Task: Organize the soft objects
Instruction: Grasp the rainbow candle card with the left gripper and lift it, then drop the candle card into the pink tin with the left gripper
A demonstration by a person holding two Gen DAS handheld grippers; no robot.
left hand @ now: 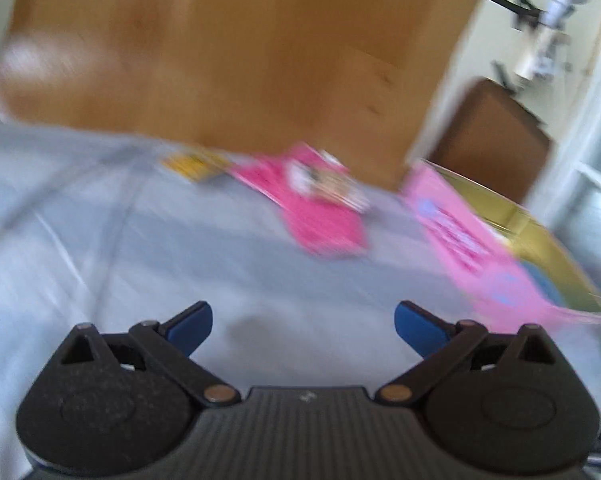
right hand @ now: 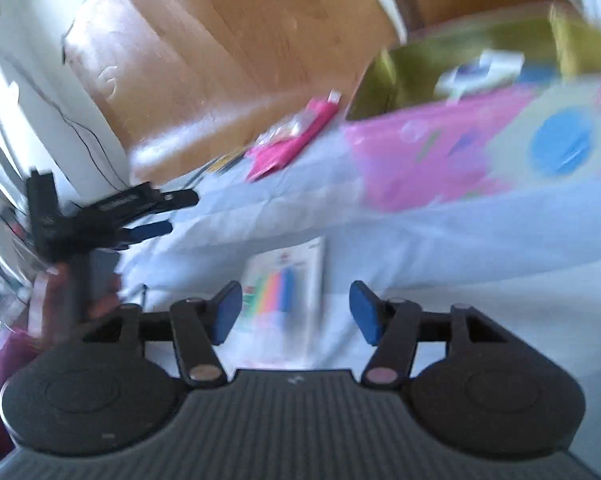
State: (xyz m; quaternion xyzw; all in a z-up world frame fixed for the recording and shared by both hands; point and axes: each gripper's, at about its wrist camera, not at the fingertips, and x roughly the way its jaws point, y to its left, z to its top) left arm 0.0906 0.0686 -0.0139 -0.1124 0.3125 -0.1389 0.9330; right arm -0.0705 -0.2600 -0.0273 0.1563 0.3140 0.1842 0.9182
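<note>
My right gripper (right hand: 295,312) has its fingers apart and empty, with the white pack of coloured strips (right hand: 286,300) lying on the bed sheet (right hand: 460,240) just ahead between them, long axis running away from me. My left gripper (left hand: 303,328), fingers also spread and empty, sits farther from it, facing the bright pink packet (left hand: 320,204) well beyond. A pink box (right hand: 480,148) stands far right, clear of the path. Blur hides detail.

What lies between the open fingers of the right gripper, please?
In the right wrist view, a white card with coloured stripes lies on the pale sheet, between the right gripper's open fingers.
</note>
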